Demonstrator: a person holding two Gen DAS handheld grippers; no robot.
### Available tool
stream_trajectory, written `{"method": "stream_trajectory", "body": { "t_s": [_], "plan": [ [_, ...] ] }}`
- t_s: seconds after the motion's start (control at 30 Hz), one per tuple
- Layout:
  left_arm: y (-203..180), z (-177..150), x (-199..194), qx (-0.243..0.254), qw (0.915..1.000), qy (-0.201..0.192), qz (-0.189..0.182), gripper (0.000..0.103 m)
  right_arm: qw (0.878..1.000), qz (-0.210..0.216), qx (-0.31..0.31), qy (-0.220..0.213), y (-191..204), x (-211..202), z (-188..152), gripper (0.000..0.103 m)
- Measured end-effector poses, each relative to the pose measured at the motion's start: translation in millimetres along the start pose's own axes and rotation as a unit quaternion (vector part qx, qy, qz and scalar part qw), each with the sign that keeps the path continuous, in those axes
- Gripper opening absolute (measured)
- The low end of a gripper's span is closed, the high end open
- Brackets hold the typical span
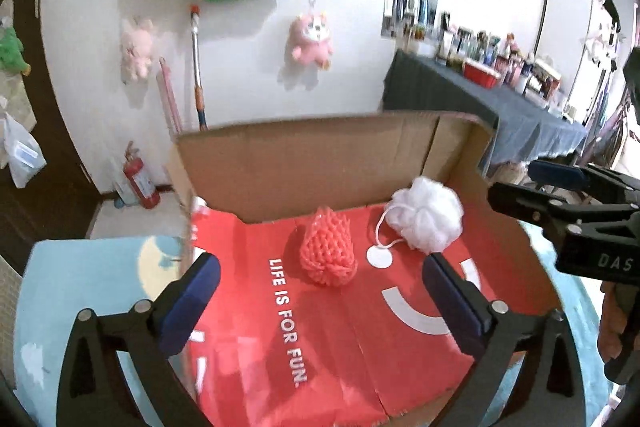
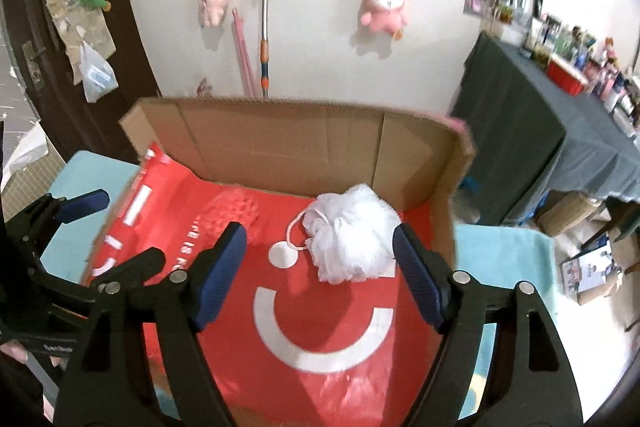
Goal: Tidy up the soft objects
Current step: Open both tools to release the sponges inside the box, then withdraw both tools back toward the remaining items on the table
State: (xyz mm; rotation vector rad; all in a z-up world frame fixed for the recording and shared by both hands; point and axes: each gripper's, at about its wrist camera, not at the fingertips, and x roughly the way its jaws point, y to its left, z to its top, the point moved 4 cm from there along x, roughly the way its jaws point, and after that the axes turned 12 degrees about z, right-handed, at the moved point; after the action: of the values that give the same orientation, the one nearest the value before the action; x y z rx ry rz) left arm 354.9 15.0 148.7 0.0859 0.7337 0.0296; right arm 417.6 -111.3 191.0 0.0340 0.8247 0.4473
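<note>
We hold our left gripper [image 1: 320, 301] with its jaws spread wide and empty above the open cardboard box with a red printed floor [image 1: 320, 163]; the coral-red knitted mesh sponge [image 1: 329, 251] lies on that floor just ahead of the jaws, at about twelve o'clock from them; the white fluffy mesh bath pouf with a cord loop [image 1: 428, 215] sits at about two o'clock from the sponge, near the box's back wall, close beside it but apart.

Our right gripper [image 2: 320, 275] also has its jaws wide open, holding nothing; the pouf lies between and just beyond its blue-padded fingertips [image 2: 416, 275], nearer the right one; whether it touches the pad we cannot tell.

The box rests on a bench covered with a pale blue cloth [image 2: 504, 251]; two pink plush toys [image 2: 383, 7] hang on the white wall behind.
</note>
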Motion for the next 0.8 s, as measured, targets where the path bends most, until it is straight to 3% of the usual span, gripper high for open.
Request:
{"method": "stream_trajectory", "body": {
  "t_s": [0.13, 0.3, 0.4, 0.43, 0.57, 0.8],
  "plan": [
    [5, 1, -39, -0.009, 0.9995, -0.031, 0.003, 0.103, 0.999, -0.002, -0.014, -0.030, 18, -45, -4, 0.079],
    [12, -8, -100, -0.027, 0.9957, -0.087, -0.018, 0.103, 0.997, 0.010, -0.034, -0.075, 40, -100, -17, 0.079],
    [12, -21, -134, -0.035, 0.9923, -0.114, -0.032, 0.103, 0.993, 0.028, -0.042, -0.104, 54, -136, -33, 0.097],
    [12, -26, -145, -0.035, 0.9912, -0.124, -0.031, 0.103, 0.992, 0.032, -0.049, -0.116, 60, -150, -40, 0.097],
    [7, -50, -190, -0.023, 0.9843, -0.171, -0.038, 0.103, 0.986, 0.012, -0.080, -0.147, 81, -187, -64, 0.097],
    [6, -101, -241, -0.036, 0.9749, -0.216, -0.039, 0.103, 0.970, -0.015, -0.103, -0.220, 107, -245, -126, 0.099]
  ]
}}
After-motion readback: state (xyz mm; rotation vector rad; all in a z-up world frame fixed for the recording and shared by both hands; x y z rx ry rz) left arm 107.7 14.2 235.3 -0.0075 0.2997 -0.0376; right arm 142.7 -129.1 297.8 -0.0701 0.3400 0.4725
